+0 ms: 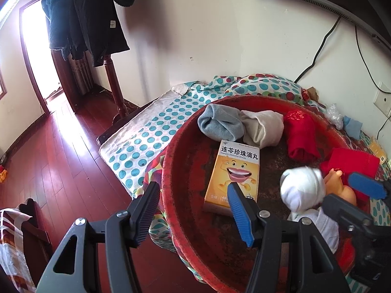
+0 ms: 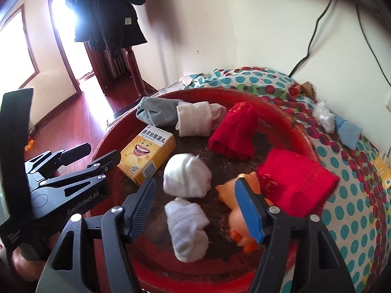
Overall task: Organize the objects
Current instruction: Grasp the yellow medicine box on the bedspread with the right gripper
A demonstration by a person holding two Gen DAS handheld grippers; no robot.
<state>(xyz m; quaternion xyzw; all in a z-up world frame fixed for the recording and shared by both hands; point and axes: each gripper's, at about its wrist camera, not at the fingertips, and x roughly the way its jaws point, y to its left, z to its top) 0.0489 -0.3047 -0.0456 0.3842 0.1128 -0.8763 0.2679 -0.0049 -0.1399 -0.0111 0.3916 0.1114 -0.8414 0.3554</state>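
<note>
Right tool [image 2: 195, 210] agape, empty, white sock bundle [image 2: 187, 178] just beyond its tips.

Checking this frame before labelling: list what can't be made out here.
- Orange toy: right view, blue finger covers its middle; shape unclear.
- Upper white sock: left view, motion-blurred.
- Yellow box: left view, bottom print behind blue finger.
- Packet: right view, cut by edge.
</note>
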